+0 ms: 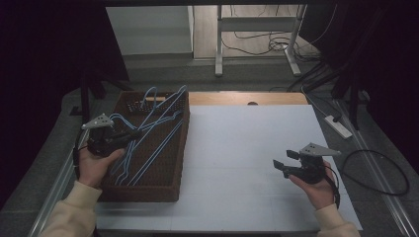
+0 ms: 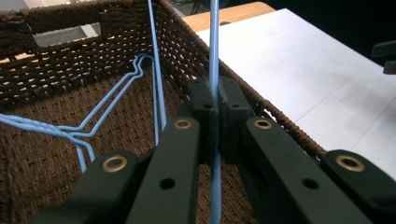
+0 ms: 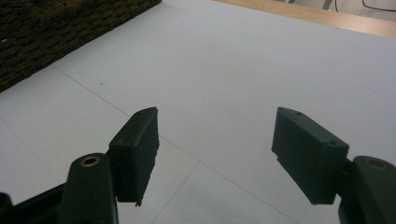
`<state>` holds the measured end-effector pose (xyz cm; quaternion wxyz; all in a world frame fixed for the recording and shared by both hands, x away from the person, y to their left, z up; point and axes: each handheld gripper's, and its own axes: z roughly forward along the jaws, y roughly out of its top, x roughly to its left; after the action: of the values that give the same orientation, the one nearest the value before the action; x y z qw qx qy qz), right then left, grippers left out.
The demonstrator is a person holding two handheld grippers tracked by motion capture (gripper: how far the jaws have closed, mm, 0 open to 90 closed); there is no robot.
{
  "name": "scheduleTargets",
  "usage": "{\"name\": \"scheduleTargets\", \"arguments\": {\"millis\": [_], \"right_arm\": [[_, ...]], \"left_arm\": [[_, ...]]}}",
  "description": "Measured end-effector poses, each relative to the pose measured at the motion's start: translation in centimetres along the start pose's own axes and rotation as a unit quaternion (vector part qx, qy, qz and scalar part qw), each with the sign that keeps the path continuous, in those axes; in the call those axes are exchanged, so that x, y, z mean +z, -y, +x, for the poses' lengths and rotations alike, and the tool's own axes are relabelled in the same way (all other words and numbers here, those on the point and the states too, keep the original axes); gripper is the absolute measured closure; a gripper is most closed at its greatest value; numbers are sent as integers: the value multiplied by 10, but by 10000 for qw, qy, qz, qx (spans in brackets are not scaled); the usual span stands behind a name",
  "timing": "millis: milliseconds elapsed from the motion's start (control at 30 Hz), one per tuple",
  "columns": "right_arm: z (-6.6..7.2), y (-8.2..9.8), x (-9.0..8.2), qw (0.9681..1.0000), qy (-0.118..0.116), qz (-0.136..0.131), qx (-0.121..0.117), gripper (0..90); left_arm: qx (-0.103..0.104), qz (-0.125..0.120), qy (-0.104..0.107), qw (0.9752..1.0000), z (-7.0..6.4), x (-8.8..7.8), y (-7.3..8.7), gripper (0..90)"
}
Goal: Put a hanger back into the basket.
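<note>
L gripper [image 2: 215, 95] sits over the brown wicker basket [image 1: 174, 163] at the table's left, jaws pinched tight on the wire of a blue hanger [image 2: 214, 56]; more blue hangers [image 1: 148, 133] lie tangled in the basket w/ hooks toward the far end. R gripper [image 3: 215, 154] hovers over the white table [image 1: 237, 148] near the right edge, jaws spread wide, holding nothing.

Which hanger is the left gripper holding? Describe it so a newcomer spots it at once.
Find the brown wicker basket at the white table's left edge, holding several light-blue wire hangers. The left gripper is shut on one hanger's wire, the only one pinched between black jaws.
</note>
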<state>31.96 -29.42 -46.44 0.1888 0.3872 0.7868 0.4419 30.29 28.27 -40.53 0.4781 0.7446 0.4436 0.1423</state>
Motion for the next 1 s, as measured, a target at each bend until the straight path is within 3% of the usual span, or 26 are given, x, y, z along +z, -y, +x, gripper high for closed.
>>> {"name": "scheduleTargets", "arguments": {"millis": [267, 400, 833, 1000], "right_arm": [[0, 0, -1, 10000, 4, -12, -1, 325], [0, 0, -1, 10000, 3, -22, 0, 326], [-1, 1, 0, 10000, 22, 29, 21, 326], [0, 1, 0, 10000, 20, 18, 5, 325]], "left_arm": [[20, -6, 39, 10000, 0, -10, 4, 870], [-1, 118, 66, 9999, 3, -11, 10, 869], [-227, 707, 201, 9970, 14, 14, 19, 869], [-345, 968, 24, 9947, 19, 23, 24, 869]]}}
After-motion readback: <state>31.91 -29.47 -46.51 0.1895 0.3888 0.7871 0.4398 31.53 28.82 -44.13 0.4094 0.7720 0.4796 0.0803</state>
